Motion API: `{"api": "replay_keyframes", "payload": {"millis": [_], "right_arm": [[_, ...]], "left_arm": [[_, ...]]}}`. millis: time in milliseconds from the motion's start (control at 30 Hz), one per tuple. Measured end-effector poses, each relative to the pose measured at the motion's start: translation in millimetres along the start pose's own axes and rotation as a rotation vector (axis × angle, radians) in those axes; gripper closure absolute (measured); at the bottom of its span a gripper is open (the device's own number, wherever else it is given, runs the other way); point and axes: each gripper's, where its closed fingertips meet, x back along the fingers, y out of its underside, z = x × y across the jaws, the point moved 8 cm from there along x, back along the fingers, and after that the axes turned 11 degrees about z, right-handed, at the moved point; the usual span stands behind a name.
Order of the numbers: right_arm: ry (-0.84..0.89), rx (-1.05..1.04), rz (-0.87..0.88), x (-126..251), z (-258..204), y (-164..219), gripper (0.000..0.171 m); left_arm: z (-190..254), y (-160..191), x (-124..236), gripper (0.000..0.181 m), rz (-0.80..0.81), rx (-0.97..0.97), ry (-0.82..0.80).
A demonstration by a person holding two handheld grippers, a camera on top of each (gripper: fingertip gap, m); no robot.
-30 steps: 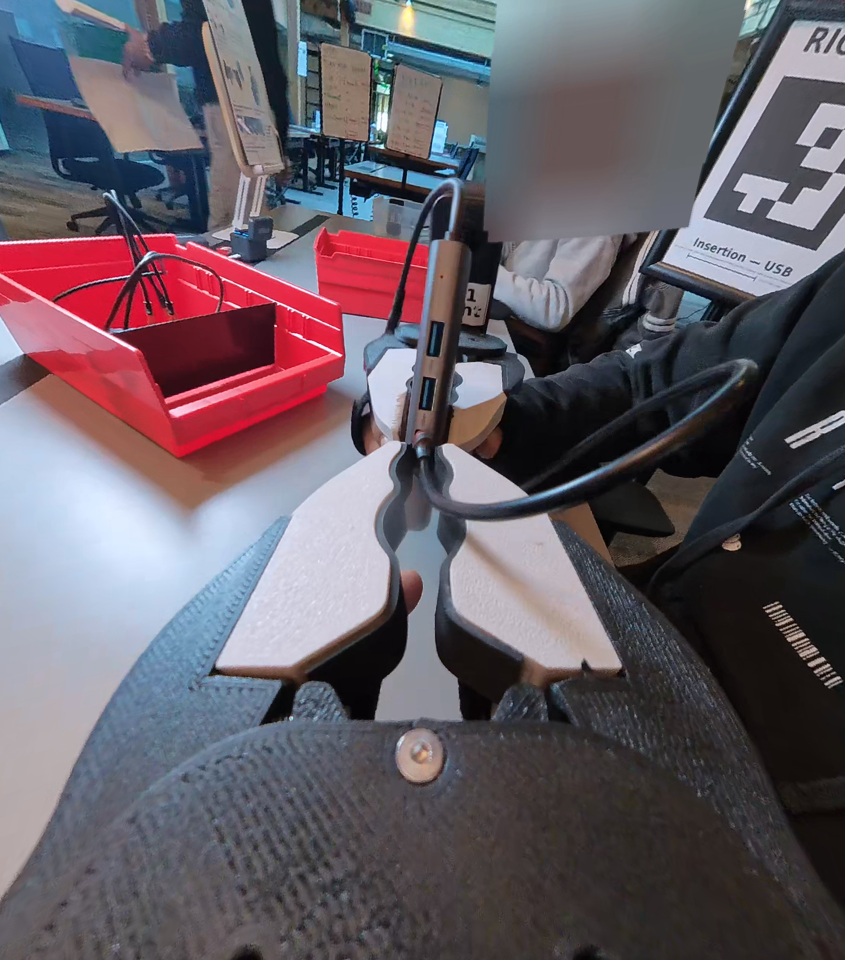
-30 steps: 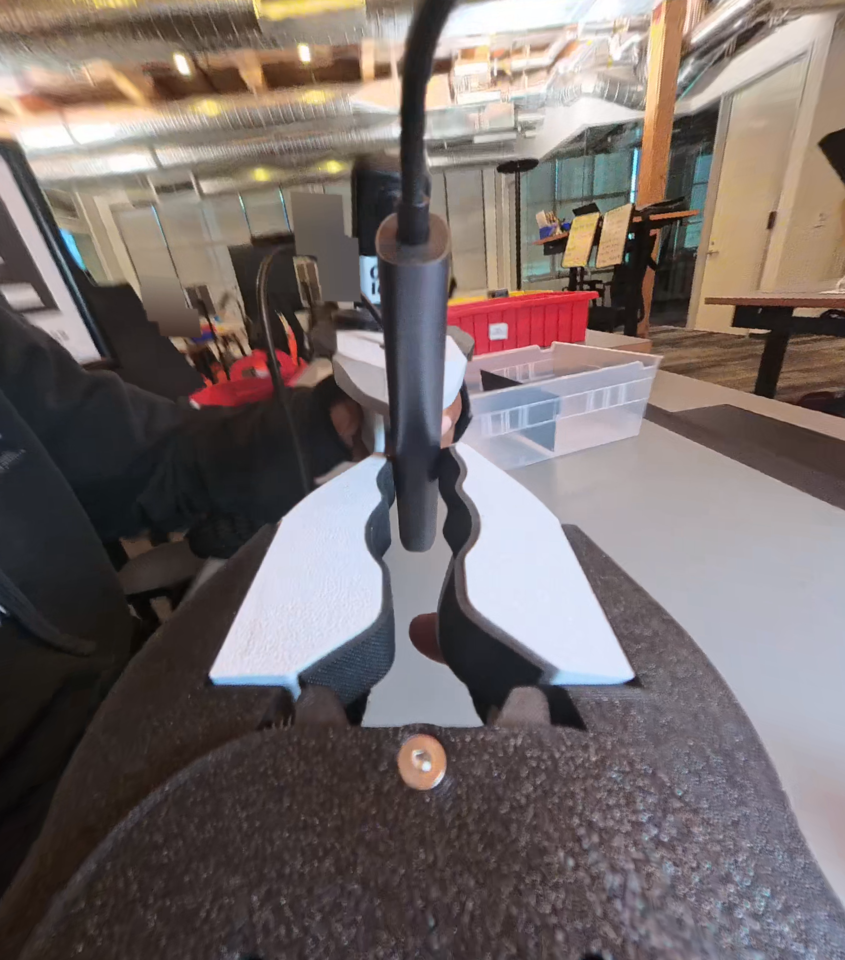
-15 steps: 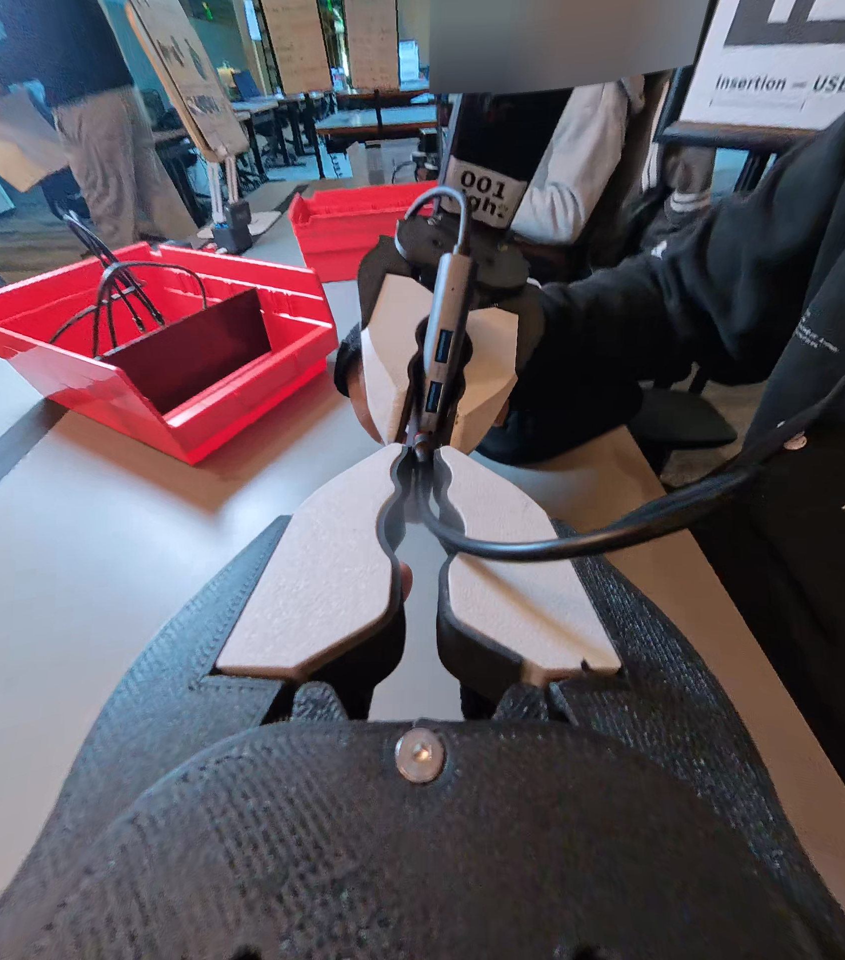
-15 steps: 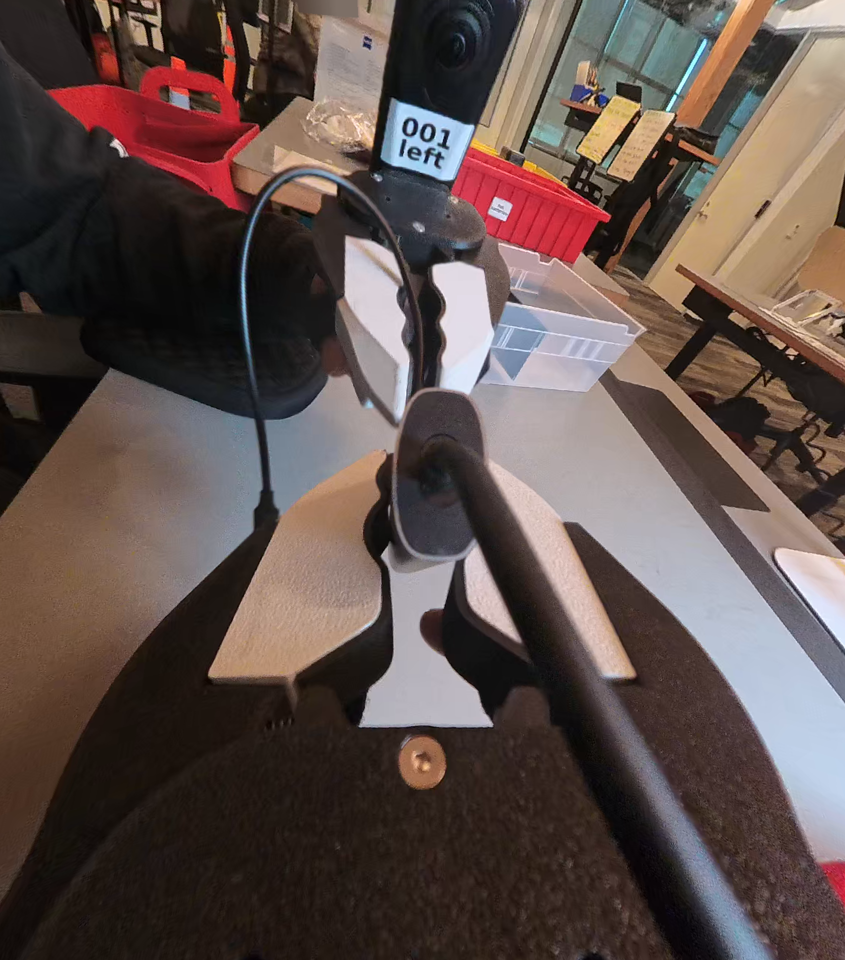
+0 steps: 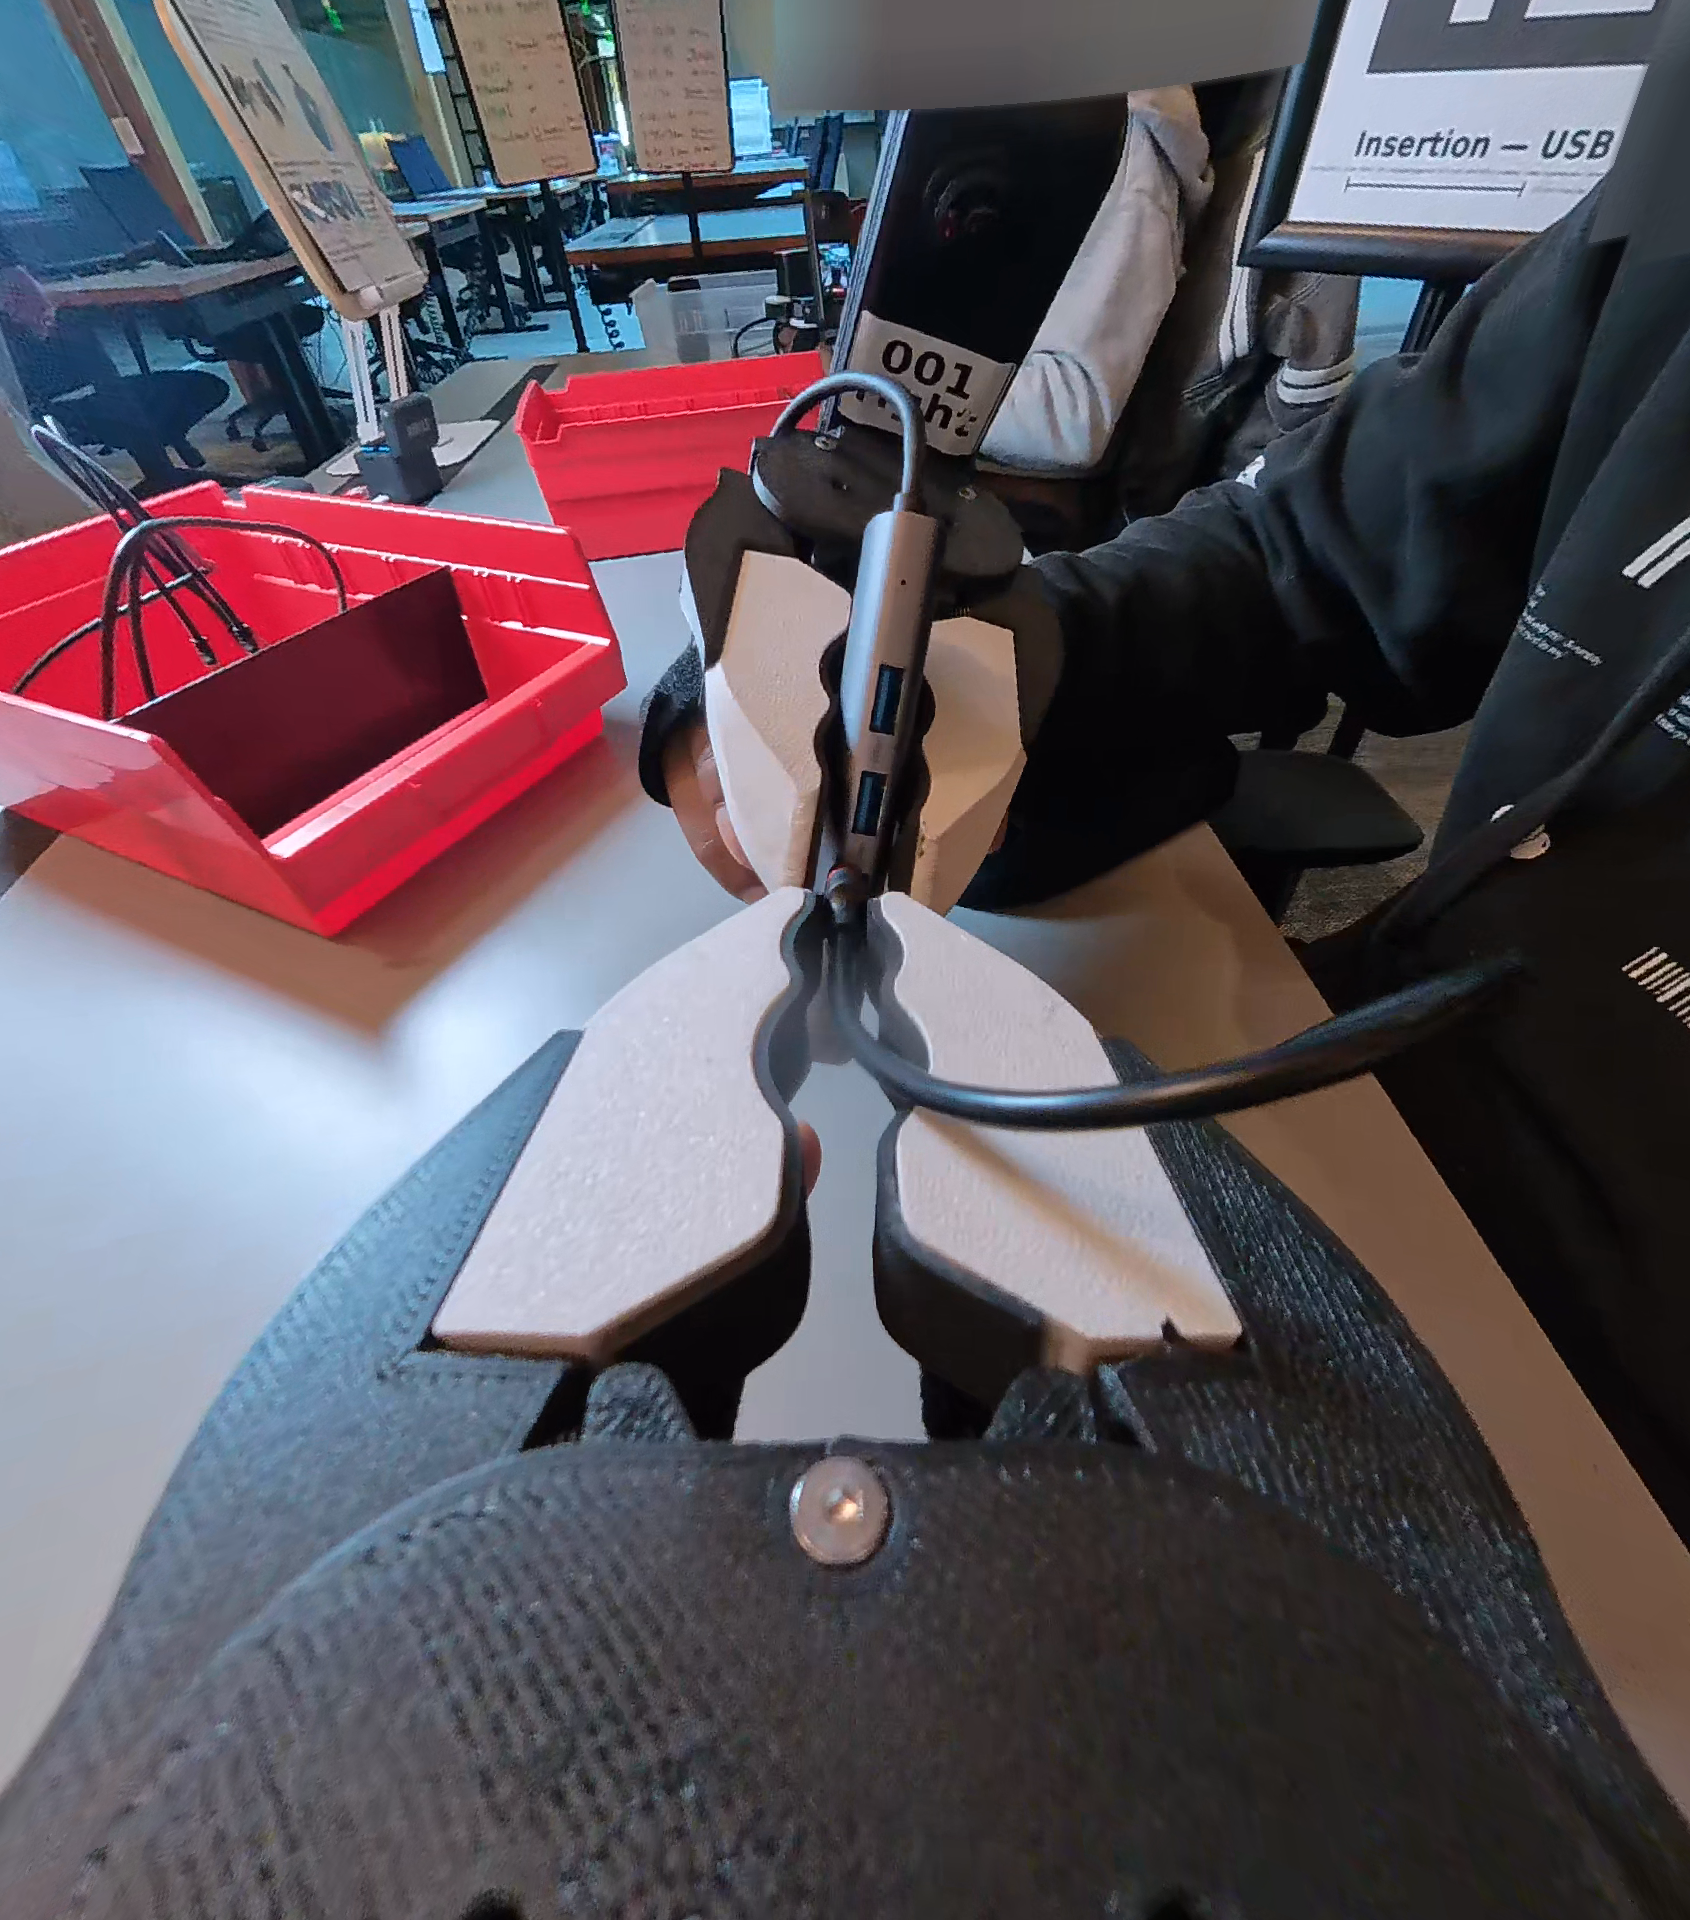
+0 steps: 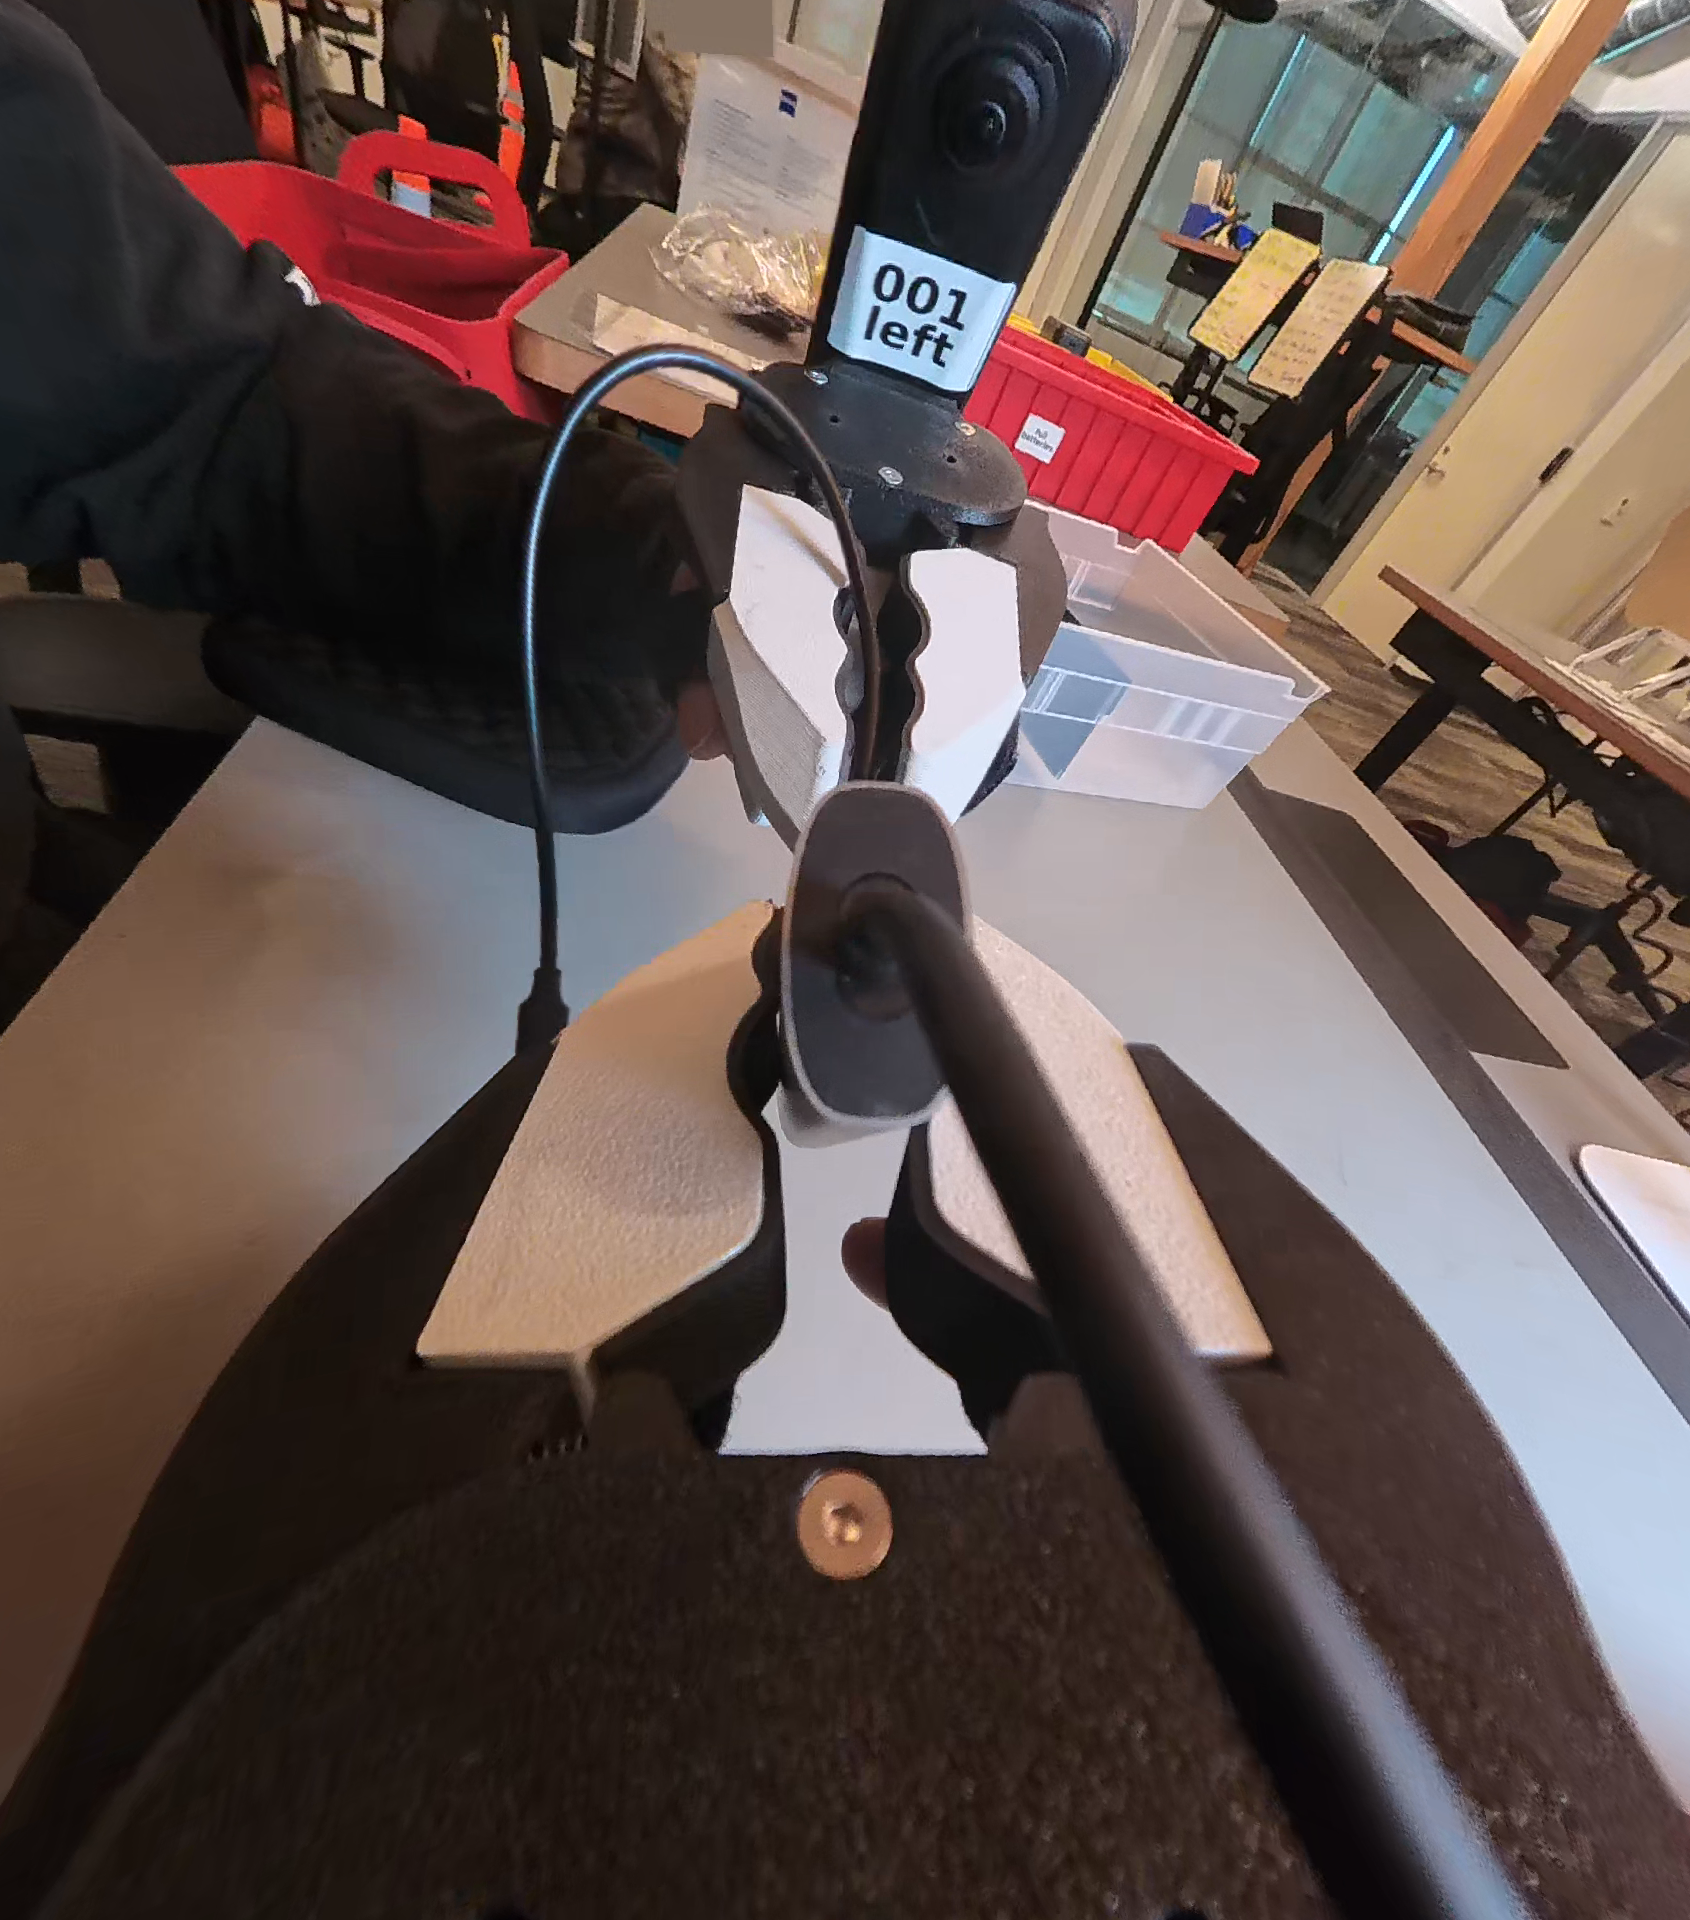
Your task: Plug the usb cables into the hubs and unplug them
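Observation:
In the left wrist view my left gripper (image 5: 841, 920) is shut on the plug end of a black USB cable (image 5: 1184, 1086), which curves off to the right. The plug meets the near end of a grey USB hub (image 5: 882, 644) with blue side ports. I cannot tell how deep it sits. My right gripper (image 5: 856, 831) faces mine and is shut on the hub. In the right wrist view the right gripper (image 6: 867, 935) holds the hub (image 6: 862, 997) end-on, its thick black lead (image 6: 1132, 1351) running toward the camera. The left gripper (image 6: 872, 769) is just beyond, with the thin cable (image 6: 534, 644) looping left.
A red bin (image 5: 321, 883) with several black cables and a dark divider stands at the left. Another red bin (image 5: 654, 447) is behind. A clear plastic bin (image 6: 1163, 686) sits behind the left gripper. The table edge (image 5: 1340, 1039) and the person's black hoodie are at the right. The tips of both grippers are at nearly the same place.
Both grippers have tipped down together toward the table. The hub went from upright to end-on in the right wrist view. Both stayed shut, with plug and hub kept together.

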Motion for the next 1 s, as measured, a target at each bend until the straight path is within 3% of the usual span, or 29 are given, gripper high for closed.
{"api": "replay_keyframes", "payload": {"millis": [267, 433, 667, 767, 1000], "right_arm": [[-0.032, 0.013, 0.022, 0, -4, -4, 0.154], [-0.026, 0.017, 0.045, 1, -3, -7, 0.154], [0.004, 0.035, 0.033, 4, 1, -3, 0.154], [0.022, 0.031, 0.054, 6, 4, -5, 0.154], [0.032, -0.007, 0.147, 3, 2, -10, 0.154]], "left_arm": [[6, 3, -4, 0.174, -0.049, -0.096, -0.004], [5, 3, -3, 0.174, 0.024, -0.070, -0.004], [-6, 16, 7, 0.172, -0.153, -0.081, -0.061], [-7, 25, 9, 0.161, -0.224, -0.080, -0.058], [4, 21, -11, 0.141, -0.169, -0.056, -0.017]]}}
